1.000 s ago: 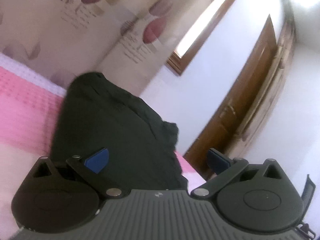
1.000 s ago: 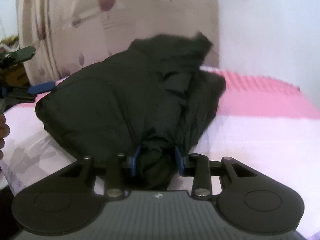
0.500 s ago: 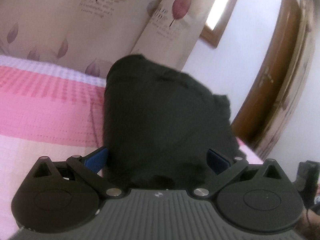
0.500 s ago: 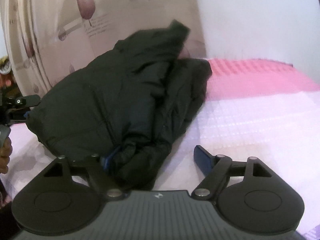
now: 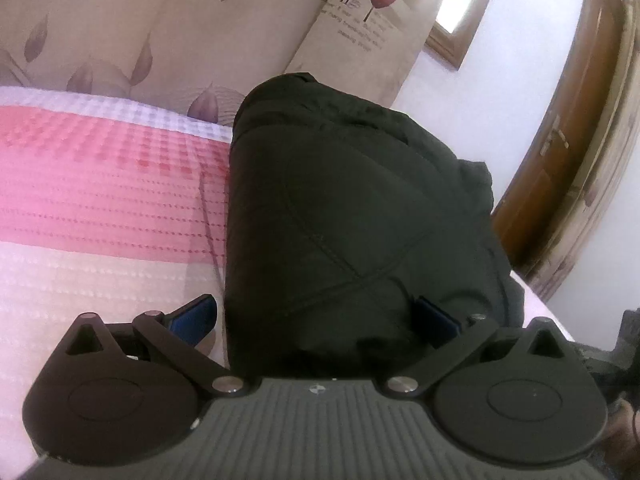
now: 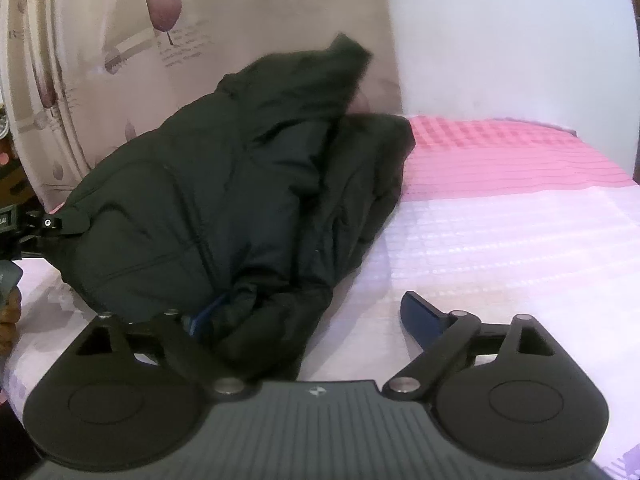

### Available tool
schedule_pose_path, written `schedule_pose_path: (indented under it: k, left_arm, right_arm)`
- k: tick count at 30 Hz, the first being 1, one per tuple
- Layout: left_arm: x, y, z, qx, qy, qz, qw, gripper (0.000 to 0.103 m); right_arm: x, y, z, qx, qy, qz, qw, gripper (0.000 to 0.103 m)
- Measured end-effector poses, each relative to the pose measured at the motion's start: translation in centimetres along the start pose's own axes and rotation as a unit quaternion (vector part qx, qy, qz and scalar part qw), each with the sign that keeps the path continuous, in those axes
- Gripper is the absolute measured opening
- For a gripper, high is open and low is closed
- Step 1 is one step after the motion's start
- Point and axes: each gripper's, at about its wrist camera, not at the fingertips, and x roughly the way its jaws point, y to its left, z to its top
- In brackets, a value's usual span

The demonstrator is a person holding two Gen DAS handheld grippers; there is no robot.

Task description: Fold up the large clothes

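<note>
A bulky black padded jacket [image 5: 348, 216] lies folded in a heap on the pink and white bed cover [image 5: 100, 200]. My left gripper [image 5: 316, 320] is open, its blue fingers straddling the near end of the jacket. In the right wrist view the jacket [image 6: 240, 208] fills the left half. My right gripper [image 6: 308, 320] is open; its left finger is partly buried under the jacket's edge and its right finger [image 6: 420, 314] lies bare over the bed cover [image 6: 500, 240].
A beige curtain with leaf print [image 5: 200, 32] hangs behind the bed. A wooden door [image 5: 568, 128] and white wall stand at the right. In the right wrist view the other gripper [image 6: 24, 228] shows at the left edge.
My right gripper has opened and let go of the jacket fold. My left gripper has moved in toward the jacket, which now sits between its open fingers.
</note>
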Motion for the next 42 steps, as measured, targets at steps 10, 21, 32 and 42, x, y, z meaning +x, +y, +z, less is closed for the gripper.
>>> schedule_pose_path:
  k: [10,21,32,42]
  left_arm:
    - [0.1,-0.2,0.0,0.011,0.003,0.005,0.9999,0.103]
    - [0.2,-0.4,0.1,0.034,0.009,0.011,0.9993,0.103]
    - [-1.6,-1.3,2.3,0.081,-0.013,0.025,0.9964,0.103]
    - [3.4,2.0,6.7,0.019,0.020,-0.051,0.9983,0.103]
  right_arm:
    - [0.1,-0.1,0.1,0.001,0.004,-0.013,1.000,0.100]
    - [0.2,-0.1,0.2,0.002,0.008,-0.018,1.000,0.103]
    - [0.5,-0.6,0.7,0.002,0.019,-0.012,1.000,0.103]
    - [0.5,-1.0,0.8,0.004,0.022,-0.003,1.000,0.103]
